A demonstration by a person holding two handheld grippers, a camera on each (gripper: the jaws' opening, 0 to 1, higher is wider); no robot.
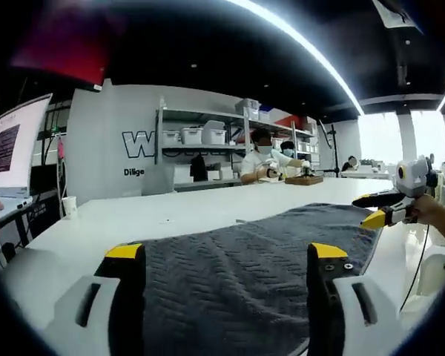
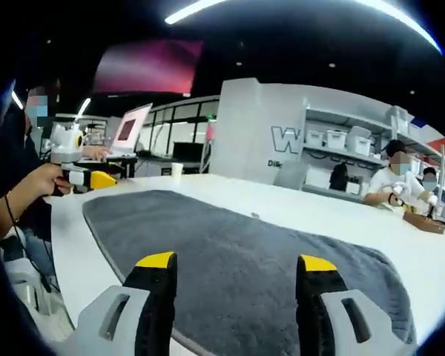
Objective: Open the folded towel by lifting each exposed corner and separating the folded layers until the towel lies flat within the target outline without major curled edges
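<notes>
A dark grey towel (image 1: 267, 252) lies spread across a white table (image 1: 170, 215), reaching under and ahead of the left gripper (image 1: 226, 259), whose yellow-tipped jaws stand wide apart with nothing between them. The right gripper (image 2: 237, 271) likewise hovers low over the towel (image 2: 237, 245), its jaws spread and empty. In the left gripper view, the right gripper (image 1: 382, 211) sits at the towel's far-right corner, its jaws close together, though whether they pinch fabric cannot be told. Beyond the table (image 2: 297, 204), seated people (image 1: 263, 159) work before shelves (image 1: 208, 130) of white bins.
</notes>
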